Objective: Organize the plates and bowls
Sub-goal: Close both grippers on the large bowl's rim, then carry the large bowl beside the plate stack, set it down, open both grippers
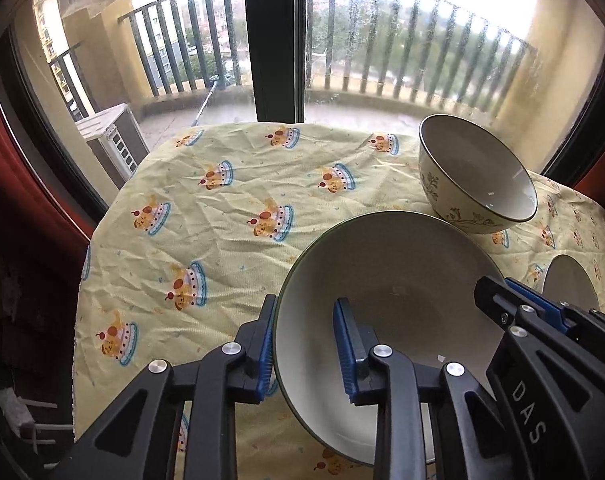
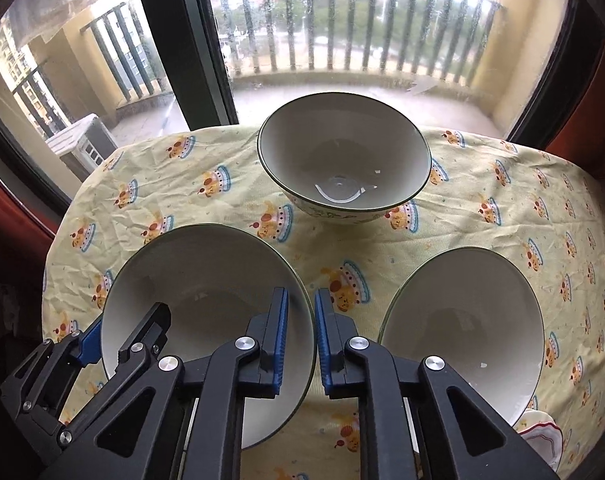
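While our left claw (image 1: pixel 306 344) and right claw (image 2: pixel 301 340) each straddle the near bowl (image 2: pixel 206 276) rim unclamped, uneven squeezing could tip it toward twelve o'clock, against the far bowl (image 2: pixel 344 160).

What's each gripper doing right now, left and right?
Left gripper: jaws straddle the left rim of the near bowl; contact cannot be told.
Right gripper: jaws straddle that bowl's right rim, narrow gap; grip cannot be told.

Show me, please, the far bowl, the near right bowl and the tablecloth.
far bowl (image 2: pixel 342 160): right wrist view, on its inner wall.
near right bowl (image 2: pixel 462 320): right wrist view, on its inside.
tablecloth (image 1: pixel 222 208): left wrist view, on a bare patch left of the bowls.
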`<move>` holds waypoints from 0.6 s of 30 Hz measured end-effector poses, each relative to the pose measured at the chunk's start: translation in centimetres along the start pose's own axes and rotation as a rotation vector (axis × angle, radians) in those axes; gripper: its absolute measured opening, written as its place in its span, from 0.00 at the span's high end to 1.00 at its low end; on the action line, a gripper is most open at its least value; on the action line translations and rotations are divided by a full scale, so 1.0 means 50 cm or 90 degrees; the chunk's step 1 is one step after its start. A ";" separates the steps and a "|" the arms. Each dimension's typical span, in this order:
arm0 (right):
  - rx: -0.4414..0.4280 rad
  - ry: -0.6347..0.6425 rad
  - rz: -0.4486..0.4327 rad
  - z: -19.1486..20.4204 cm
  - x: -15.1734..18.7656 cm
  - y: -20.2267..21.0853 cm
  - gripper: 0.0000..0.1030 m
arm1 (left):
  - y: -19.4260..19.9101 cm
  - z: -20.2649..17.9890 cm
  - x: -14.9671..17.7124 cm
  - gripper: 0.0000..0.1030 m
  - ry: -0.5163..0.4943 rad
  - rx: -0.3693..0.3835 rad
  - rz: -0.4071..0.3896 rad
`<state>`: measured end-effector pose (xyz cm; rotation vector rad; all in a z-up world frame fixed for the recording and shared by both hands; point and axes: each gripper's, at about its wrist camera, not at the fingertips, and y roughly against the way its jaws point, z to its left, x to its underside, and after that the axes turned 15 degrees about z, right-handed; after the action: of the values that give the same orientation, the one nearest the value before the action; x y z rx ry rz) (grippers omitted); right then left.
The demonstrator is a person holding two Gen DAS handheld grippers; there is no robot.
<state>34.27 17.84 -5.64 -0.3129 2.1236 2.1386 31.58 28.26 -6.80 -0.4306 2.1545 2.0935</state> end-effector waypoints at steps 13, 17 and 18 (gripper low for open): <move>-0.008 0.016 0.007 -0.011 0.022 0.031 0.85 | 0.027 -0.008 0.023 0.75 0.011 -0.007 0.018; -0.020 0.013 0.008 -0.026 0.042 0.054 0.85 | 0.051 -0.022 0.037 0.75 0.017 -0.017 0.016; -0.024 0.012 0.008 -0.030 0.045 0.061 0.85 | 0.059 -0.026 0.041 0.75 0.019 -0.019 0.013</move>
<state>31.50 16.17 -3.17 -0.3261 2.1021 2.1939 28.97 26.76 -4.44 -0.4471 2.1547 2.1458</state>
